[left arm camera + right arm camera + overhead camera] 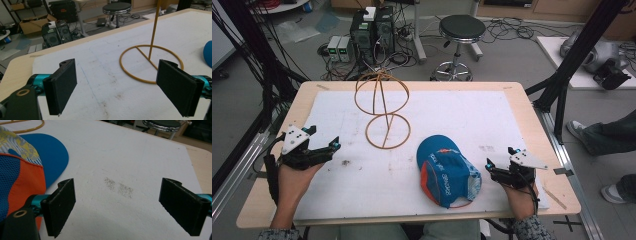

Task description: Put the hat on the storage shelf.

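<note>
A blue and orange cap lies on the white mat near the front of the table, brim toward the far side. In the right gripper view the cap sits to the left of the jaws. A yellow wire hat stand rises behind it, with a round base ring and a thin upright rod. My left gripper rests at the table's left, open and empty, pointing toward the stand. To the right of the cap my right gripper is held open with nothing between its pads.
A white mat covers most of the wooden table. Beyond the far edge stand a black stool, computer cases and loose cables. Black frame posts flank the table. A person's legs show at the right.
</note>
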The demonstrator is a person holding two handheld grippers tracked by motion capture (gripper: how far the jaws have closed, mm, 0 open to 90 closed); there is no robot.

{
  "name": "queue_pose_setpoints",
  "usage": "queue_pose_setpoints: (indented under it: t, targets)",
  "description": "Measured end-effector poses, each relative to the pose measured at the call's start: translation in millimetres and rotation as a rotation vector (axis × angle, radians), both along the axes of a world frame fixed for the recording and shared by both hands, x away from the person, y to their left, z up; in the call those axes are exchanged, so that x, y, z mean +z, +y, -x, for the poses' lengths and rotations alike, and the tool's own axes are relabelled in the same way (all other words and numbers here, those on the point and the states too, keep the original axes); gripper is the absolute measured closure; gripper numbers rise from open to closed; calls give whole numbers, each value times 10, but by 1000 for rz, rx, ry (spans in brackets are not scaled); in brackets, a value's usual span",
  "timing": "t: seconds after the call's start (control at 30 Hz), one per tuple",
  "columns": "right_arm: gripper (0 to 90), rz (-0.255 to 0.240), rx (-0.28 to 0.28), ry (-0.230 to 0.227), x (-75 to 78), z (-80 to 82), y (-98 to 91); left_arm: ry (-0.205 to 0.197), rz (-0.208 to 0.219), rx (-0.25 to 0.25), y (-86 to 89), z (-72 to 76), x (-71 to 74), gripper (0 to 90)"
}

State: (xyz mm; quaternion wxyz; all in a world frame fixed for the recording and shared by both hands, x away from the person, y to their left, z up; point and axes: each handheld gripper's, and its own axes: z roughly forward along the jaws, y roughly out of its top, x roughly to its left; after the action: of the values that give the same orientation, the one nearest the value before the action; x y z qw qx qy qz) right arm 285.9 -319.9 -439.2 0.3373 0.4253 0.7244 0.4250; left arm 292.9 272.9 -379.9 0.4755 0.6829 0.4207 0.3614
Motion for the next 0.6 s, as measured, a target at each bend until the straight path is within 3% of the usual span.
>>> queue_pose_setpoints:
  t: [0.37, 0.53, 0.6]
  targets:
    - [130, -12, -9, -9, 21, 4, -38, -4, 6, 1, 8, 10, 21, 171]
    - [130, -49, -3, -37, 93, 54, -64, -12, 5, 1, 18, 19, 42, 171]
    - [131, -93, 26, -61, 162, 102, -61, -14, 11, 7, 38, 26, 48, 171]
